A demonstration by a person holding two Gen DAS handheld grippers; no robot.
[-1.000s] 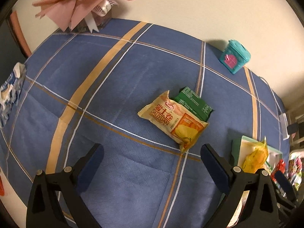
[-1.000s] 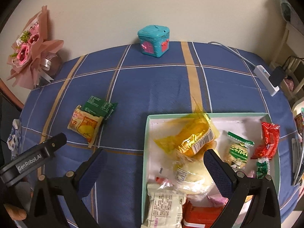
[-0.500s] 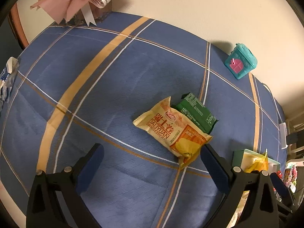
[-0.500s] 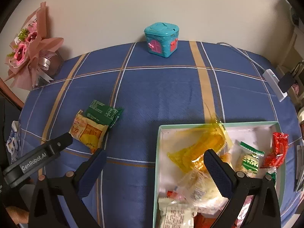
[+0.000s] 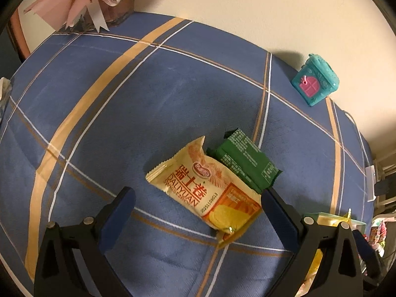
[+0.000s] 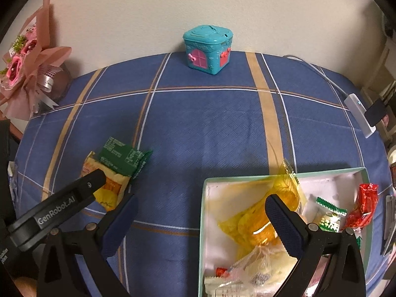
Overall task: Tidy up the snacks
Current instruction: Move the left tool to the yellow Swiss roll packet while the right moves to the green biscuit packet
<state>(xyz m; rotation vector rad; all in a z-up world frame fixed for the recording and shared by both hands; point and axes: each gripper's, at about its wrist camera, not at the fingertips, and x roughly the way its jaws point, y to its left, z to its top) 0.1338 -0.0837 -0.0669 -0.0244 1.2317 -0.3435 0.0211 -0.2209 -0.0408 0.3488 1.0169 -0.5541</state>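
Blue plaid tablecloth [image 5: 173,104], yellow snack packet [image 5: 208,193] between wide-open, empty left gripper [image 5: 198,203] fingers.

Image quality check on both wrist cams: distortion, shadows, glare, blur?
Left wrist: heavy fisheye bowing of the tablecloth stripes, dark vignette corners, print on the yellow snack packet sharp. Right wrist: same bowing, broad soft shadow across the cloth before the tray, mild glare on the clear yellow wrapper; no motion blur.

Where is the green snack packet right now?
The green snack packet lies on the blue checked tablecloth, partly tucked under the far edge of the yellow snack packet, just ahead of the open left gripper in its own view.
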